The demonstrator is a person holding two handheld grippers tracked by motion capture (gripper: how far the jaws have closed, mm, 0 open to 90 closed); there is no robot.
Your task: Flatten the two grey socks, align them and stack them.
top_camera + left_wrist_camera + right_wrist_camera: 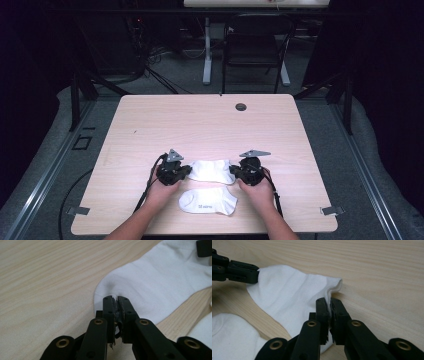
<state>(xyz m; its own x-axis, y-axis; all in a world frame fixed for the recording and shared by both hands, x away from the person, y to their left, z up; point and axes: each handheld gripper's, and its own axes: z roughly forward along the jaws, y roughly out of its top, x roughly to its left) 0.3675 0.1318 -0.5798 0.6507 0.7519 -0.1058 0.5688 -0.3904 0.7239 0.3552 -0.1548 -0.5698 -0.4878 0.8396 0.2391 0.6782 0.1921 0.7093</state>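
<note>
White sock [211,170] lies on the worktop [200,125] between your hand-held grippers; left [115,299] and right [329,301] each pinch one end. High view adds a second sock [209,201] nearer you.

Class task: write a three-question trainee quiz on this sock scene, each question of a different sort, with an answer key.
1. True or false: the left gripper is shut on an edge of the far sock.
2. Multiple choice: the right gripper pinches
A. the near sock
B. the far sock
C. nothing
3. Short answer: which sock lies flat on the table with no gripper on it?

Key:
1. True. In the left gripper view the jaws are closed with white cloth between them.
2. B. In the right gripper view a fold of that sock's edge rises between the closed jaws.
3. The near sock, the one closest to the person.
</note>
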